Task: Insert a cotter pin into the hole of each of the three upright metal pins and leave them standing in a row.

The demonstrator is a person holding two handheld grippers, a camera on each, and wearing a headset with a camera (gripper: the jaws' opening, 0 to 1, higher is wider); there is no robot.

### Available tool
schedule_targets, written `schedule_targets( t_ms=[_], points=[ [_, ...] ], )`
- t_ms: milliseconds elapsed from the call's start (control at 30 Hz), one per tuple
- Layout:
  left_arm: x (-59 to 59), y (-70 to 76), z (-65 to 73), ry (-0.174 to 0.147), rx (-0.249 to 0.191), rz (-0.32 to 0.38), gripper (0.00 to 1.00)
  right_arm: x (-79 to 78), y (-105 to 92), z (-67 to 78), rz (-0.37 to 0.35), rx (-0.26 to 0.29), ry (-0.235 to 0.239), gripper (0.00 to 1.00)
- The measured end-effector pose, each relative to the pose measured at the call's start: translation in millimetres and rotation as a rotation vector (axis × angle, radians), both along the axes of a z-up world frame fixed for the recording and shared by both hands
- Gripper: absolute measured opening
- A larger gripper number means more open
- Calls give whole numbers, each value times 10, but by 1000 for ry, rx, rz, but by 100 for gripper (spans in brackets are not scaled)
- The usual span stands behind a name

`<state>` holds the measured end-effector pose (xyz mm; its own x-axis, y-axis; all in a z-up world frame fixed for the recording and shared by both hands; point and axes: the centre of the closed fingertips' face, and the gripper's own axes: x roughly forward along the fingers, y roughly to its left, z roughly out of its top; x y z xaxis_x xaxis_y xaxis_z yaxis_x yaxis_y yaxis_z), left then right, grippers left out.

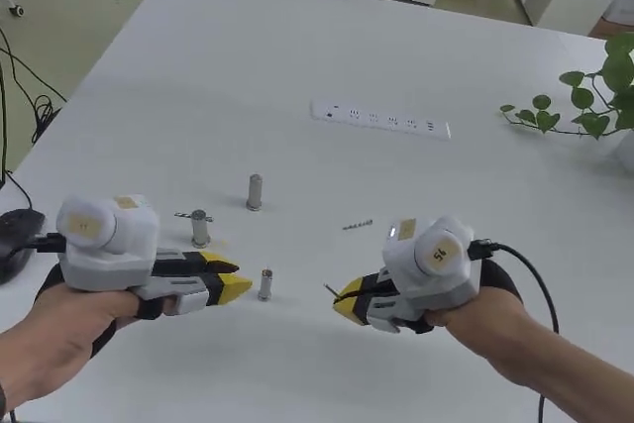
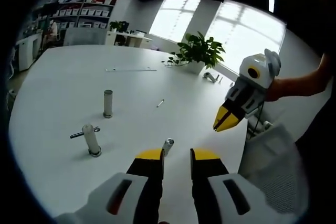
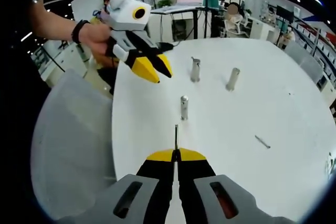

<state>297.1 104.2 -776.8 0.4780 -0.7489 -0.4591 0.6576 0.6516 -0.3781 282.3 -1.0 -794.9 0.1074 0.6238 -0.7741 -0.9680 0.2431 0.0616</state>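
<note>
Three upright metal pins stand on the white table (image 1: 297, 56). The far pin (image 1: 255, 191) is bare. The left pin (image 1: 200, 228) has a cotter pin (image 1: 188, 215) through its top. The short near pin (image 1: 264, 283) stands just in front of my left gripper (image 1: 238, 282), whose jaws are open with the pin (image 2: 167, 145) just beyond the gap. My right gripper (image 1: 342, 300) is shut on a cotter pin (image 3: 176, 136) that points at the near pin (image 3: 184, 107) from a short way off. A loose cotter pin (image 1: 358, 226) lies on the table.
A white power strip (image 1: 381, 118) lies across the middle of the table. A potted plant (image 1: 594, 96) stands at the right edge. A black cable (image 1: 20, 86) and a dark device hang off the left side.
</note>
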Motion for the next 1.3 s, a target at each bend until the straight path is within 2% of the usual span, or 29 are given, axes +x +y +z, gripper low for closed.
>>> schedule_targets(
  t_ms=[67, 133, 233, 333, 567, 767, 833, 933, 1300],
  points=[
    [-9, -7, -60, 2, 14, -3, 19, -16, 5, -18, -9, 3, 5, 2],
    [-8, -4, -122, -5, 44, -10, 20, -28, 7, -35, -19, 2, 6, 2],
    [9, 0, -176, -16, 67, -8, 20, -30, 4, -69, -36, 1, 9, 2],
    [35, -11, -223, -15, 71, -6, 20, -30, 20, -98, -64, 9, 23, 2],
    [93, -54, -356, -16, 88, -9, 20, -58, 97, -155, -78, 0, 31, 2],
    [136, -95, -416, -18, 92, -17, 20, -35, 135, -200, -106, -3, 40, 2],
    [153, -107, -448, -24, 107, -25, 20, -24, 142, -216, -115, -8, 42, 2],
    [162, -148, -493, -17, 106, -37, 20, 4, 153, -238, -127, -13, 44, 2],
    [224, -240, -549, -27, 106, -66, 20, 65, 269, -296, -150, -31, 65, 2]
  ],
)
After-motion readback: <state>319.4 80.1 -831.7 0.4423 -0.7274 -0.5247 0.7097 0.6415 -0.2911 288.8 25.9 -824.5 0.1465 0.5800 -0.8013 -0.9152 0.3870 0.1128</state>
